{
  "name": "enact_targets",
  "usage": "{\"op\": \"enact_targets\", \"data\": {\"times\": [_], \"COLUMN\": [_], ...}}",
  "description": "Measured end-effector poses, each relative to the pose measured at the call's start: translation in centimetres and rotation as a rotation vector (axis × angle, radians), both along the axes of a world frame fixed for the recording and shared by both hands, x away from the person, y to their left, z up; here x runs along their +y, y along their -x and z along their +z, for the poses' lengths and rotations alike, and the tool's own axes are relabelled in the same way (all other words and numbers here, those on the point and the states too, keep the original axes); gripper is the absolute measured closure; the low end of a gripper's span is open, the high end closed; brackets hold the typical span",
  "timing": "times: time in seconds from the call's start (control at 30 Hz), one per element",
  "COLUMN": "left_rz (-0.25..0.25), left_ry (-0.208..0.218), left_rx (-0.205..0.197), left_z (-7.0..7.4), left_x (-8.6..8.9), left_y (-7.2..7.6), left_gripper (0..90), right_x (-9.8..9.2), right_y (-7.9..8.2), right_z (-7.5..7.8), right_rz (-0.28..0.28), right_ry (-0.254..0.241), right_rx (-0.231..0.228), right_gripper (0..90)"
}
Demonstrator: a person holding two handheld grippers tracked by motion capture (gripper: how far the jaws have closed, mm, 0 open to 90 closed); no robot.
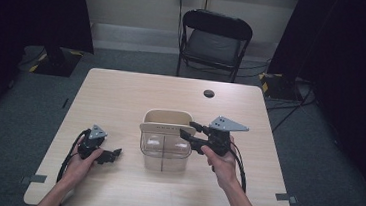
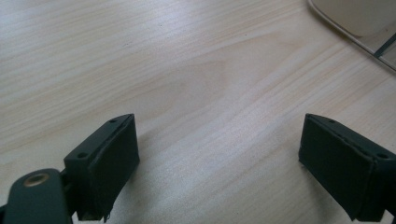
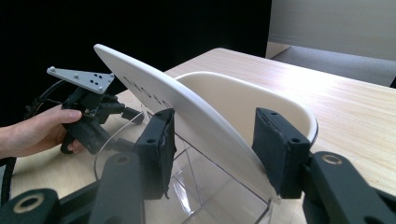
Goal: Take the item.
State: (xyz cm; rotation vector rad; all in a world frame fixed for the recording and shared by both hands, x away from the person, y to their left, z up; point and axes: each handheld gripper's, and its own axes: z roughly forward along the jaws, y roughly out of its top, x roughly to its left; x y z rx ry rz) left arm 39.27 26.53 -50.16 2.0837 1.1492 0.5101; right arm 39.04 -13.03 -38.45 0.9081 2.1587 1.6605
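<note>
Centrally, on a pale wood-grain tabletop (image 1: 121, 92) with rounded corners and a dark round grommet hole (image 1: 209, 93) near its far edge, stands a bin (image 1: 164, 154): clear, glossy plastic walls, squarish with rounded corners, split inside by a thin transparent divider. Over it sits a cream lid (image 3: 154, 91), smooth and matte, a thin curved slab with a row of small dark letters along its face; it is tilted up on edge above a cream, rounded collar (image 3: 243, 100) at the bin's rim. Right hand-held gripper (image 1: 193, 130): black, angular, with a grey three-cornered plate on top and a cable trailing behind; its jaws are closed about as far as they go, and in the right gripper view the dark rubbery pads (image 3: 161, 149) sit on either side of the tilted lid at the bin's edge, though whether they press on it cannot be told for sure. Left hand-held gripper (image 1: 113, 154): same build, resting low on the tabletop just left of the bin and apart from it, jaws spread wide with only bare wood between the square, bolt-holed pads (image 2: 112, 156). Behind the table, a black folding chair (image 1: 215, 40) with a padded seat on grey carpet.
</note>
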Motion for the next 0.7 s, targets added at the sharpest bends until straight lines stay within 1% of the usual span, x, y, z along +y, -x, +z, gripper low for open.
{"op": "enact_targets", "data": {"times": [0.7], "left_rz": [0.0], "left_ry": [0.001], "left_rx": [0.0], "left_z": [0.0], "left_x": [0.0], "left_y": [0.0], "left_gripper": [11.4], "right_x": [0.0], "right_y": [0.0], "right_z": [0.01], "right_rz": [0.001], "right_ry": [0.001], "right_rx": [0.0], "right_gripper": [49.5]}}
